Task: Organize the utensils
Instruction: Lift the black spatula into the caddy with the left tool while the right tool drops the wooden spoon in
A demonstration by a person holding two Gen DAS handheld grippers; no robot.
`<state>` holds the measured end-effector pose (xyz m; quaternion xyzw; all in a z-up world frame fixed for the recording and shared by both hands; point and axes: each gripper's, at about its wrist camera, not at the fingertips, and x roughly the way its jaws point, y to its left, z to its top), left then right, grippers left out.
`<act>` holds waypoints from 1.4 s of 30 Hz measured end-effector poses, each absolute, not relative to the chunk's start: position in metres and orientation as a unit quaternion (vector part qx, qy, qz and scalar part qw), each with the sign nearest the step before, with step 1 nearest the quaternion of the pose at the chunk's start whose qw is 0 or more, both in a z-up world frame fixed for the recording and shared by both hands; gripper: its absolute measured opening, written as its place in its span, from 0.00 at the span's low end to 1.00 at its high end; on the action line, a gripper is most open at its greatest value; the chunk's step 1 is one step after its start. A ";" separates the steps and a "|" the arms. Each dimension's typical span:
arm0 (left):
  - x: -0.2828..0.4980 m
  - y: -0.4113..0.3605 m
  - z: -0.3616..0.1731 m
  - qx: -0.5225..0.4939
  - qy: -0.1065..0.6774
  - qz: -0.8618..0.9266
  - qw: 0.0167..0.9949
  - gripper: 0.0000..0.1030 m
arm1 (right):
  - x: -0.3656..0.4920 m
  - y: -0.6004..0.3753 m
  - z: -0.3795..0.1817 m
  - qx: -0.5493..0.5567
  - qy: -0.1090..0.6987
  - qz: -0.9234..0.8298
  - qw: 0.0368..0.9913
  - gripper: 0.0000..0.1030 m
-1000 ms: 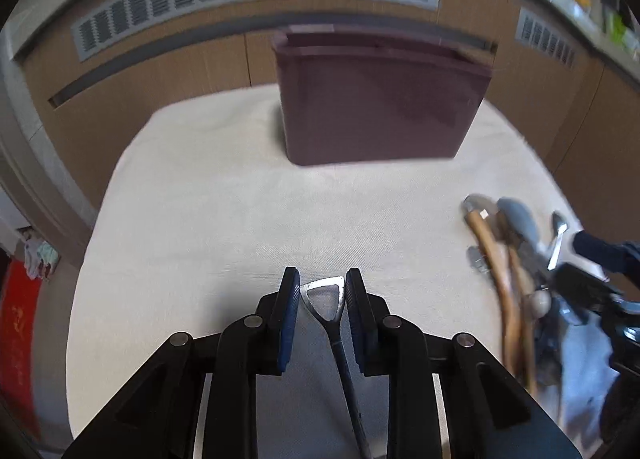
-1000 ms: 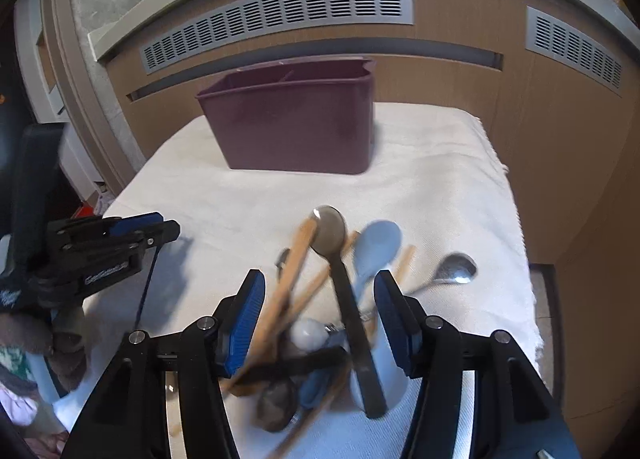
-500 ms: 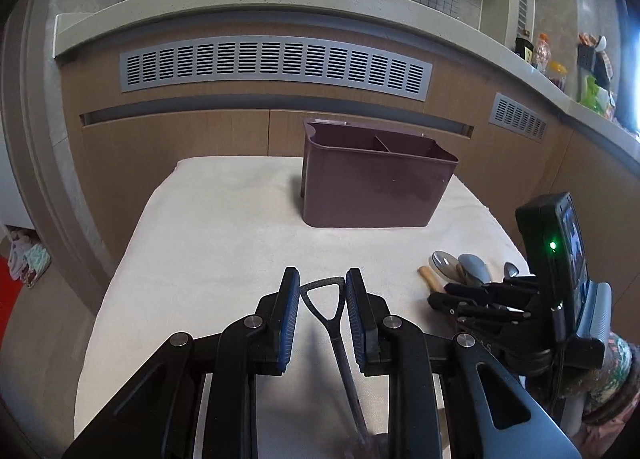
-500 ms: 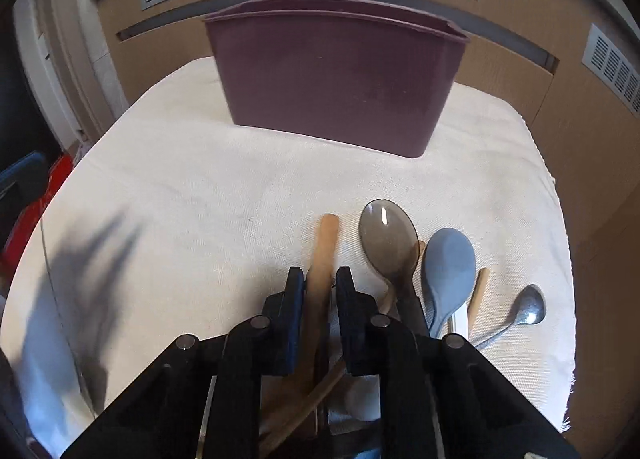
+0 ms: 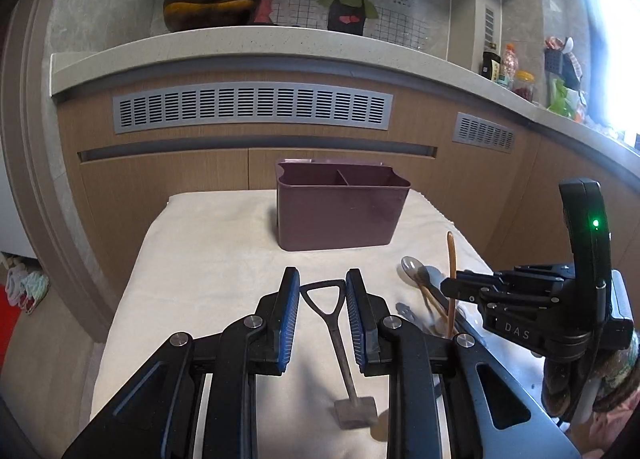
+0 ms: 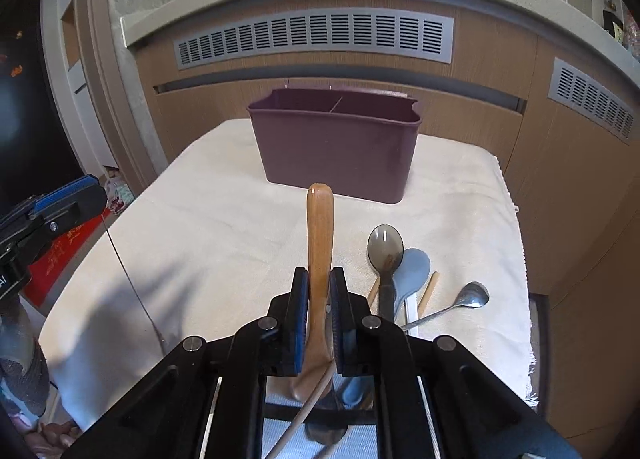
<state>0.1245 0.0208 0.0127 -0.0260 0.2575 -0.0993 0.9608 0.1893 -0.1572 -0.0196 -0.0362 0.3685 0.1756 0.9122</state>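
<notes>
Spoons (image 6: 400,267) lie beside right tool (image 6: 319,291), before caddy (image 6: 334,151).

Wooden spoon (image 6: 319,243) upright, loose utensils (image 6: 404,279) before the maroon divided caddy (image 6: 334,147).

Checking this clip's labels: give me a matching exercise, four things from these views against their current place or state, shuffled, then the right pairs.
Things:
1. wooden utensil
2. dark metal utensil with a triangular loop
3. maroon caddy
4. small metal spoon

Places or states:
A. lying on the cloth at the right of the pile
B. clamped in the right gripper, lifted
C. standing at the far end of the cloth, divided inside
D. between the left gripper fingers

Pairs: 1-B, 2-D, 3-C, 4-A
</notes>
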 end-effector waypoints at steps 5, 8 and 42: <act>0.109 0.017 0.020 -0.020 0.255 -0.101 0.962 0.24 | 0.186 -0.165 -0.010 -0.026 0.356 0.175 0.918 0.08; 0.106 0.015 0.029 -0.015 0.245 -0.099 0.964 0.24 | 0.181 -0.169 -0.002 -0.023 0.344 0.178 0.922 0.07; 0.288 -0.006 0.200 0.028 0.074 -0.089 0.993 0.24 | 0.303 -0.165 0.165 -0.075 0.212 0.161 0.961 0.06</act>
